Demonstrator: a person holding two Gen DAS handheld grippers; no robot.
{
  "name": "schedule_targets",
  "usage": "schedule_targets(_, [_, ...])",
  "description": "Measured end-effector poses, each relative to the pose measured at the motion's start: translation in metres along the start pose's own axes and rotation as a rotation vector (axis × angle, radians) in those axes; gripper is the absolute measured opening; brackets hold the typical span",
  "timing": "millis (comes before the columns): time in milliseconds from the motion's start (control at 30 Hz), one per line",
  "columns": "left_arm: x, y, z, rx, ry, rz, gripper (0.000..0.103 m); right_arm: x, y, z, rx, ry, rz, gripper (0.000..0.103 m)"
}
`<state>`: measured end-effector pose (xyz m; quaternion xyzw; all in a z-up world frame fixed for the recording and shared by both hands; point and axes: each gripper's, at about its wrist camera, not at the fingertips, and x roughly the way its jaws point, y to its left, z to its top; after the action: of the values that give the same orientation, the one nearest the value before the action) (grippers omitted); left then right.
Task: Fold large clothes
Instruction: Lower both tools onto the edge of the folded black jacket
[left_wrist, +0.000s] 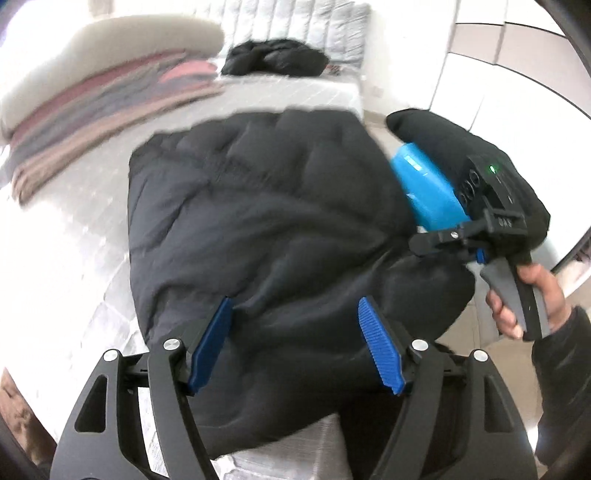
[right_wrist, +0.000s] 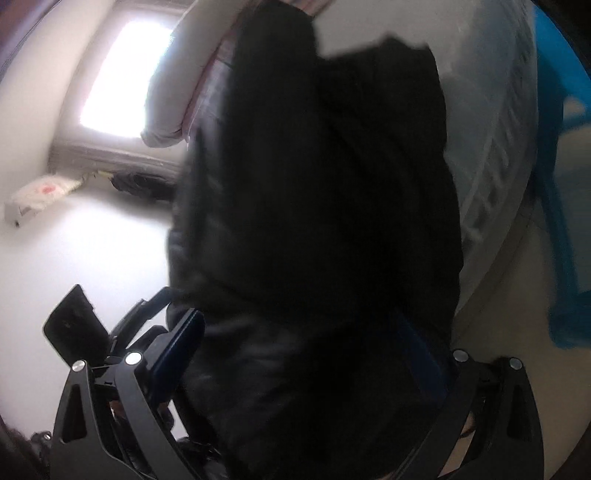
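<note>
On the white bed (left_wrist: 74, 229), folded into a thick block, lies the black puffer jacket (left_wrist: 258, 206) — long axis running away from the left gripper (left_wrist: 295, 343), near edge bulging between its blue pads. Stands wide open, that gripper; fabric lies in the gap, but neither pad looks pressed in. To its right, the right gripper (right_wrist: 306, 354), gripped by a hand (left_wrist: 524, 302), carrying a lifted flap or sleeve of the same jacket; probably the nearer one for the coming fold across the block. Seen only from the left wrist: the block's outline, the striped blanket (left_wrist: 103, 110), a second dark garment (left_wrist: 273, 59) beyond. From the right wrist: black cloth filling the jaws — apparently clamped, though dark and blurred — plus a window (right_wrist: 122, 74).
</note>
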<state>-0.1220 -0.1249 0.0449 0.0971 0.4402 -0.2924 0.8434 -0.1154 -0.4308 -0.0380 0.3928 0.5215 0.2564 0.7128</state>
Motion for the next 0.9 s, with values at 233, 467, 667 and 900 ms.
schedule_targets(233, [0.018, -0.004, -0.014, 0.021, 0.028, 0.017, 0.072, -0.001, 0.012, -0.007, -0.086, 0.006, -0.139, 0.096])
schedule_targets(467, [0.016, 0.001, -0.01, 0.013, 0.022, -0.016, 0.073, -0.07, 0.07, -0.011, -0.243, -0.255, 0.085, 0.096])
schedule_targets(667, [-0.009, 0.018, -0.009, -0.062, -0.02, -0.05, 0.073, 0.012, 0.051, 0.0, -0.24, -0.009, -0.228, 0.096])
schedule_targets(900, [-0.026, 0.133, -0.02, -0.428, -0.036, -0.102, 0.074, -0.049, 0.028, -0.011, -0.184, -0.144, -0.149, 0.096])
